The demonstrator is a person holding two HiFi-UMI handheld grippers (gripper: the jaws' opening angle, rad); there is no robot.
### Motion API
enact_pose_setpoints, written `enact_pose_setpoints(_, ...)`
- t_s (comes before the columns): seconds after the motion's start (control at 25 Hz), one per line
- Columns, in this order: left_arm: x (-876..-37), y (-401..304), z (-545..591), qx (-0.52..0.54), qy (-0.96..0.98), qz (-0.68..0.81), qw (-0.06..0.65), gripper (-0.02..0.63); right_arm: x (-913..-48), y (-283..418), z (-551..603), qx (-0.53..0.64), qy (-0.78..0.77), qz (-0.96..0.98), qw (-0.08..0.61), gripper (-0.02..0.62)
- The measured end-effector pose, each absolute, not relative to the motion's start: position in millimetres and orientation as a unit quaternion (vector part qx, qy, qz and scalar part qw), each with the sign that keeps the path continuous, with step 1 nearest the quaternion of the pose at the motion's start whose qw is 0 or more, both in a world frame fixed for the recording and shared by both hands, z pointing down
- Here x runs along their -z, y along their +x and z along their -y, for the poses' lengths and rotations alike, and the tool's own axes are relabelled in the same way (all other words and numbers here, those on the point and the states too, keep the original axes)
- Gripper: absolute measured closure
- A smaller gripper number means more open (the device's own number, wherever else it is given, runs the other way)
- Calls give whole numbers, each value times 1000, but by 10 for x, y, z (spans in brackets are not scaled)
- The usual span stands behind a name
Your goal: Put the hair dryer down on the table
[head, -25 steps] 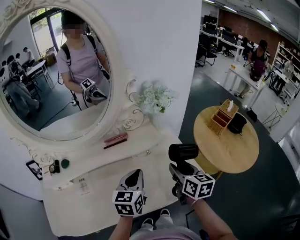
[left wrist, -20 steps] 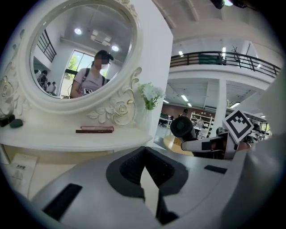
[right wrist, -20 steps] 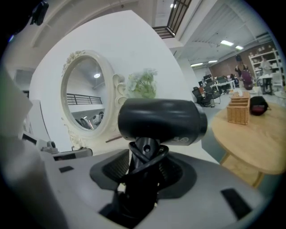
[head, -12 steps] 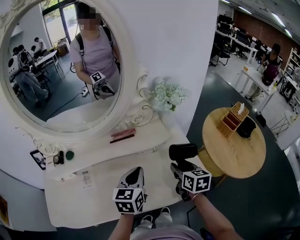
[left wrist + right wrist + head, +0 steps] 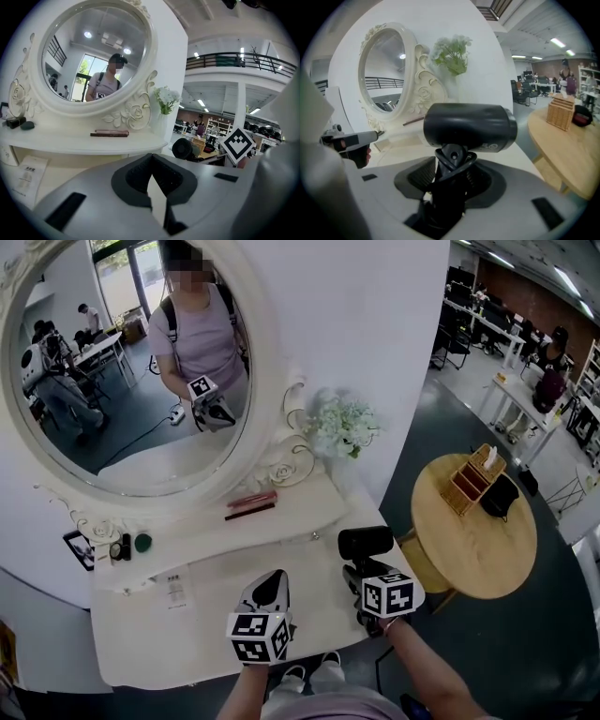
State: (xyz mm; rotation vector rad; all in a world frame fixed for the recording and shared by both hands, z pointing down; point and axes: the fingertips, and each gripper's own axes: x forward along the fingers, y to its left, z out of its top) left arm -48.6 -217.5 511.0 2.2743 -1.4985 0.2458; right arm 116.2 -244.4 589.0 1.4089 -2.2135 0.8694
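Right gripper [image 5: 449, 185] is clamped on the handle of the black hair dryer [image 5: 468, 126]. Barrel sits sideways, handle down in the jaws. Dryer is held over the right front corner of the white dressing table [image 5: 187, 634], looks clear of the top. Left gripper [image 5: 269, 589] has jaws together with nothing in them, over the table's front edge, just left of the dryer. Oval mirror [image 5: 122, 381] stands at the table's back, white flowers [image 5: 345, 426] at its back right corner.
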Motion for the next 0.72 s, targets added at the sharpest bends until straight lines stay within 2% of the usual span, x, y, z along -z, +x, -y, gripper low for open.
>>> enact_pose_setpoints(0.72,-5185,-530,2203,-89,805,547,212,606,-6238,1077,2556,-350,478,761,266,396)
